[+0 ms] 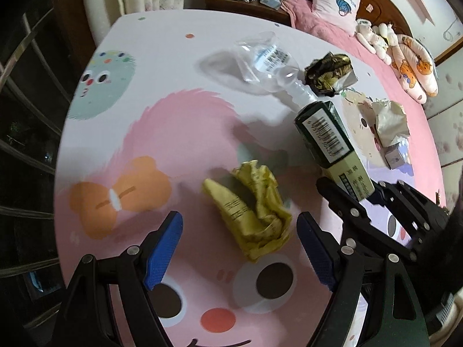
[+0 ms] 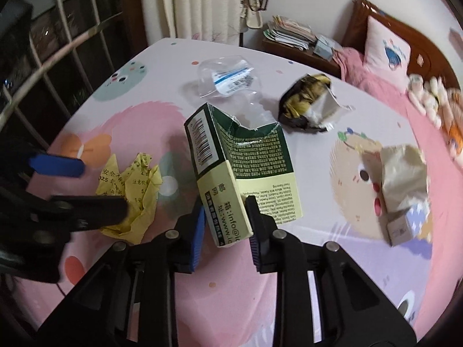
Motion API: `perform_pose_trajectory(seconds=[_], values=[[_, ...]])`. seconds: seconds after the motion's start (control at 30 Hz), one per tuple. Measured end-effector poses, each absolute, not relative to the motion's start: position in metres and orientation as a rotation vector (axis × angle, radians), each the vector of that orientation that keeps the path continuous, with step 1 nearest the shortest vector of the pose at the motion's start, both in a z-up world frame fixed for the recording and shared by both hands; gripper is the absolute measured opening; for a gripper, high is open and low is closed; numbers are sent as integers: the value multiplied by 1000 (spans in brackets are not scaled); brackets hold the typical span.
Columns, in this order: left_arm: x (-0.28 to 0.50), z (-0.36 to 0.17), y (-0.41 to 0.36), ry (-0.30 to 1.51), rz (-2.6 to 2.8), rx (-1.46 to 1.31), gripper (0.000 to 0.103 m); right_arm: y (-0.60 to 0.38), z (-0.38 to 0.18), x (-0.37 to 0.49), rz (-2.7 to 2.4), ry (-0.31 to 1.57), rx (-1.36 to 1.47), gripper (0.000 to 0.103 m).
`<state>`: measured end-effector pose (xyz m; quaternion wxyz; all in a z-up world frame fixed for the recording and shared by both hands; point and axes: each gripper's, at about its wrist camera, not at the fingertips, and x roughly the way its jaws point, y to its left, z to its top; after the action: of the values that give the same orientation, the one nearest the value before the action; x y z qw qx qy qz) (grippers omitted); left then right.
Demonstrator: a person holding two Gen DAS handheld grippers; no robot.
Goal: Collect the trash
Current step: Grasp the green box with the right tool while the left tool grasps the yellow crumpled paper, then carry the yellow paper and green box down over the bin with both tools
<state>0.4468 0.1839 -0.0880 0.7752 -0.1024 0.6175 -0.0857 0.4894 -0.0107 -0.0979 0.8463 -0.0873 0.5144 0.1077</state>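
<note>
Pinching down on the near end of the green-and-cream carton (image 2: 231, 170), the right gripper (image 2: 225, 231) has it clamped between its blue pads, and the carton stands up off the table, its torn open top pointing away toward the bed. Over on the other side, the left gripper (image 1: 240, 248) hangs jaws wide apart, and the crumpled yellow paper (image 1: 254, 208) lies on the table (image 1: 162, 52) right between its blue fingers (image 1: 165, 248), untouched, its long axis running from the far left toward the near right. On the carton's narrow side there's a barcode, and on its cream end Chinese characters and "info@" can be read. Red print on the yellow paper, too creased to follow. Beyond the carton lie a crushed clear plastic bottle (image 2: 228, 78) with a barcoded label, and a black-and-gold wrapper (image 2: 306, 101) well apart
</note>
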Motion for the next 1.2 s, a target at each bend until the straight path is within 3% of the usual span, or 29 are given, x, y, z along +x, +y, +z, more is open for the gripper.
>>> perform_pose_trajectory(seconds=[0.13,0.2,0.4,0.77,1.2], values=[[458,-97,170,1366,-194,-207,66,-21,-89,474,197,1100,-139,23],[462,-103,166,1382,-196,-205,53,-22,-85,466,186,1103,-118,23],[463,-106,154,1370,-237,-191,34,-39,-67,441,139,1119,40,20],[391,-50,113,1216,-280,-40,32,-87,-20,345,127,1119,283,19],[184,1,45,1109,-196,-63,32,-152,33,154,295,1066,285,20]])
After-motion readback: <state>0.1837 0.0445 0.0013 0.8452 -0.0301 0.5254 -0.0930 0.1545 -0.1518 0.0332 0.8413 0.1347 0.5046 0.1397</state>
